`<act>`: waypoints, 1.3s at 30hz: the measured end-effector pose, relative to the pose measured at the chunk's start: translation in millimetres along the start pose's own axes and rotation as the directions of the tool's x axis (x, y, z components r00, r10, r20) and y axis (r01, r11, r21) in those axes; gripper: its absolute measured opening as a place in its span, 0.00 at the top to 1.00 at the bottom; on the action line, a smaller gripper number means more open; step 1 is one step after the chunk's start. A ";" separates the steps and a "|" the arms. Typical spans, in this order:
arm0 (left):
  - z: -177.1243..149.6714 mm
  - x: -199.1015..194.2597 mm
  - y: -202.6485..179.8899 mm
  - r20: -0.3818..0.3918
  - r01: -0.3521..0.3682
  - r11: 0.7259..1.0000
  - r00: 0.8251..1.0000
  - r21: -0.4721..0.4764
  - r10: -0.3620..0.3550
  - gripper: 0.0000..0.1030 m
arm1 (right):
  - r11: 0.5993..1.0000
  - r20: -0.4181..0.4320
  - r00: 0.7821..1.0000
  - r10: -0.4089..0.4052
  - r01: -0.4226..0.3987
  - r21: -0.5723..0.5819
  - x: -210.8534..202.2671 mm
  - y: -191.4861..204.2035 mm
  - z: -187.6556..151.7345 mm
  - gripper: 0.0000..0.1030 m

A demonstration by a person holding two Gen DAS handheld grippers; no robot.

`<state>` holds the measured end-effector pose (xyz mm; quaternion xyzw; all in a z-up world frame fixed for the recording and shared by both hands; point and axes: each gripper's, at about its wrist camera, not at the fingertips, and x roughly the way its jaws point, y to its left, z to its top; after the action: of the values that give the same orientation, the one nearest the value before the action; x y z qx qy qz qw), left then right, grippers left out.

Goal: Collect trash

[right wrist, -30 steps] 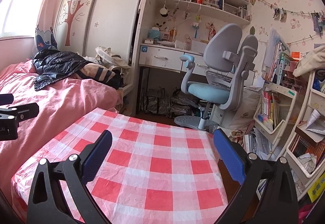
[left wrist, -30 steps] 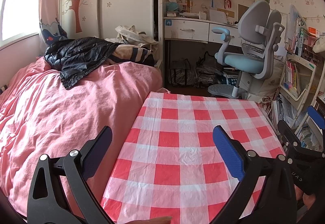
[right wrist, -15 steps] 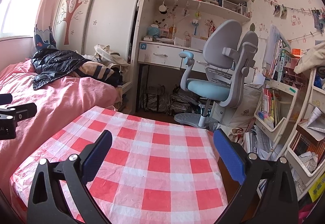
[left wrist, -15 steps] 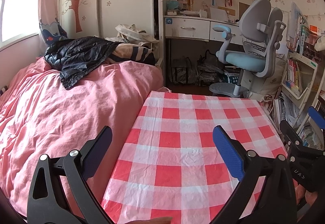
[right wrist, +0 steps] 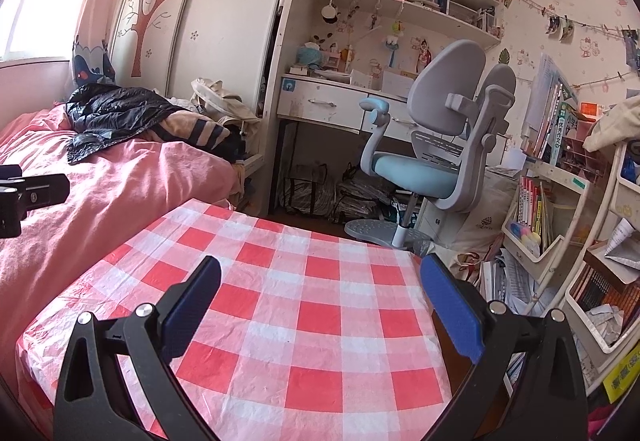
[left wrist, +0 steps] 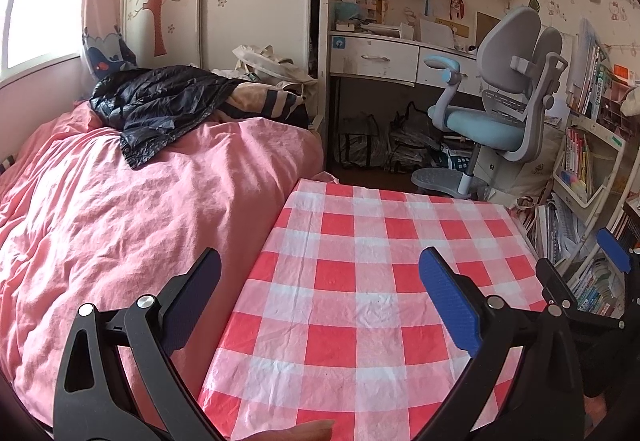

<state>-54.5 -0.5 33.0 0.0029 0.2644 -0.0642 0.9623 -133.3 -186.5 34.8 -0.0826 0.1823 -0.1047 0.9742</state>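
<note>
No loose trash shows on the table with the red-and-white checked cloth [left wrist: 360,281]. My left gripper [left wrist: 320,289] hangs open over the cloth's near left part, close to the bed, with nothing between its blue pads. My right gripper [right wrist: 322,281] is open and empty too, above the near right part of the same cloth [right wrist: 304,321]. Each gripper appears at the edge of the other's view: the right gripper [left wrist: 600,273] at far right, the left gripper [right wrist: 28,197] at far left. A black shiny bag or jacket [left wrist: 160,101] lies on the bed; I cannot tell which.
A bed with a pink cover [left wrist: 120,209] runs along the table's left side. Beyond the table stand a grey-blue desk chair [left wrist: 504,113] and a white desk [left wrist: 376,61] with bags beneath. Crowded bookshelves [right wrist: 552,209] line the right side. A fingertip [left wrist: 304,431] shows at the bottom edge.
Both views have drifted only slightly over the table. Both grippers stay open and empty.
</note>
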 end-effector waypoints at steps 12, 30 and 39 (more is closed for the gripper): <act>-0.1 -1.2 0.5 0.001 0.000 1.000 1.000 -0.001 0.000 0.07 | 1.000 0.005 1.000 -0.001 0.002 -0.012 -2.8 2.9 0.1 0.07; -0.7 -2.7 1.8 0.001 0.001 1.000 1.000 -0.001 -0.001 0.07 | 1.000 0.005 1.000 0.001 -0.001 -0.025 -6.2 6.1 -0.5 0.07; -1.6 -3.8 1.7 0.002 0.001 1.000 1.000 -0.001 -0.001 0.07 | 1.000 0.008 1.000 0.000 0.000 -0.025 -7.9 7.0 0.0 0.07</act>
<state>-58.3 1.7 33.6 0.0022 0.2633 -0.0648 0.9625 -139.3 -178.0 36.1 -0.0954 0.1795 -0.1021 0.9738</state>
